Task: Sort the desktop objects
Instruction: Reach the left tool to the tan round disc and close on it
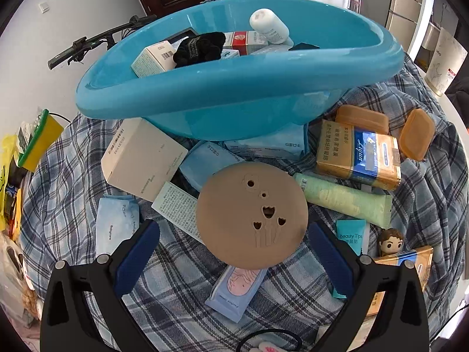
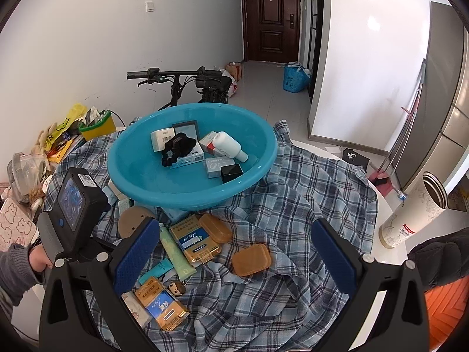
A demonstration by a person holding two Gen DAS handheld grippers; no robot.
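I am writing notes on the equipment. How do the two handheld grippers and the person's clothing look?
Both the left gripper and the right gripper have black bodies, silver bolts and blue textured finger pads. The left unit carries a black camera block with a screen, a QR sticker and a grey handle. The sleeve is grey knit.

Round white table (image 2: 394, 252), mostly covered by blue plaid cloth (image 2: 293, 205). On cloth: blue basin (image 2: 193, 187) at far centre; gold packs (image 2: 195, 239), green tube (image 2: 176, 253), amber soap boxes (image 2: 252, 259), tan disc (image 1: 252, 215) in front. Paper tube (image 2: 410, 214) on bare table, right.
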